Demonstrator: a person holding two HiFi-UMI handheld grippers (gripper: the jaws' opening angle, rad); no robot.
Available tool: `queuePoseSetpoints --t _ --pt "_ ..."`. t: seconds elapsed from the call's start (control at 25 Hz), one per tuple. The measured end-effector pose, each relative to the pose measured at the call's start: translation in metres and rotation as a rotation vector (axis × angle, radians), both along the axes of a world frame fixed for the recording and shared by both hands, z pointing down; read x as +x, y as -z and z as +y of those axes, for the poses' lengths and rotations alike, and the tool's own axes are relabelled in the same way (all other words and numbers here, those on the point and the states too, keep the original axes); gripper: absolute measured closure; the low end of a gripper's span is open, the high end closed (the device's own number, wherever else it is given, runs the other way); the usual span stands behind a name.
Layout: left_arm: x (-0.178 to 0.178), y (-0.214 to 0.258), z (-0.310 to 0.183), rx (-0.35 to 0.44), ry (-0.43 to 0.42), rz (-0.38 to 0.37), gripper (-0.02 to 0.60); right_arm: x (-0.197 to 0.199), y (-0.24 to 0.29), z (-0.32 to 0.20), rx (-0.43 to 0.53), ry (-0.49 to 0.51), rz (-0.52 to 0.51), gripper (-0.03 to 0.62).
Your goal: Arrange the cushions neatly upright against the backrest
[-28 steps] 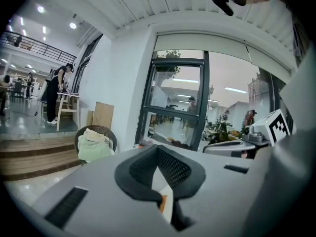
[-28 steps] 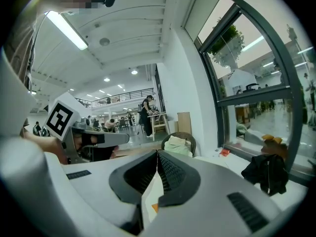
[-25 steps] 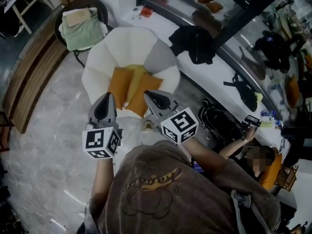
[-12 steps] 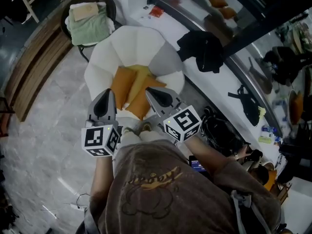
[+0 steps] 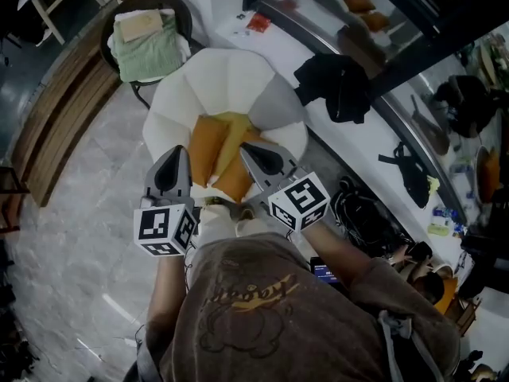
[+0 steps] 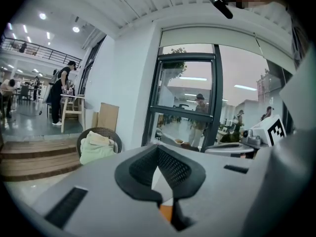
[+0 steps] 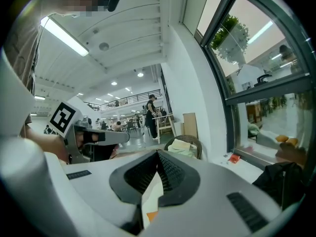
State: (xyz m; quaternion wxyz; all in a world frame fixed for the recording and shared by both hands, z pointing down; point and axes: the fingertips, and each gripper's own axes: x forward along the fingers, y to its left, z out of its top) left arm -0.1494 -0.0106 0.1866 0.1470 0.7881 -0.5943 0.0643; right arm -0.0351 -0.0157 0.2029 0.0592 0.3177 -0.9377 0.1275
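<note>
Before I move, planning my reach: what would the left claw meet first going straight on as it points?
Probably the left orange fabric cushion on the white scalloped armchair, though depth is unclear.

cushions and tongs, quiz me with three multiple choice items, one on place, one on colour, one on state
1. Where do the cushions lie? A floor B white chair seat C ledge
2. The cloth on the wicker chair is? A green B red C blue
3. The left tongs are? A wide open B shut on a cushion C shut, empty
B: they lie piled on the seat. A: the folded cloth is pale green. C: the jaws meet with nothing gripped.
</note>
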Motion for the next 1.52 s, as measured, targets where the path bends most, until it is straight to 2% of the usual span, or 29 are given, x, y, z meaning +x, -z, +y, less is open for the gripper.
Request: queuePoseSetpoints --t 0.52,0.88,1.2,1.52 --pt "-0.033 -0.011 -0.063 0.001 -0.075 0.004 0.577 -0.033 -0.014 -0.050 -0.018 -0.086 0.017 0.574" --pt "-0.049 -0.046 -0.101 -0.020 -0.108 0.030 0.577 -0.047 -0.045 -0.081 -0.045 -0.135 0.035 0.574" --pt "-0.061 -0.095 -0.123 -0.043 -0.112 0.038 0.577 -0.058 -0.088 -0.103 -0.052 -0.140 0.067 0.574" --pt "-0.069 -0.168 -0.133 -0.080 -0.106 0.041 0.577 -0.074 -0.144 -0.116 -0.052 -0.147 0.086 0.574"
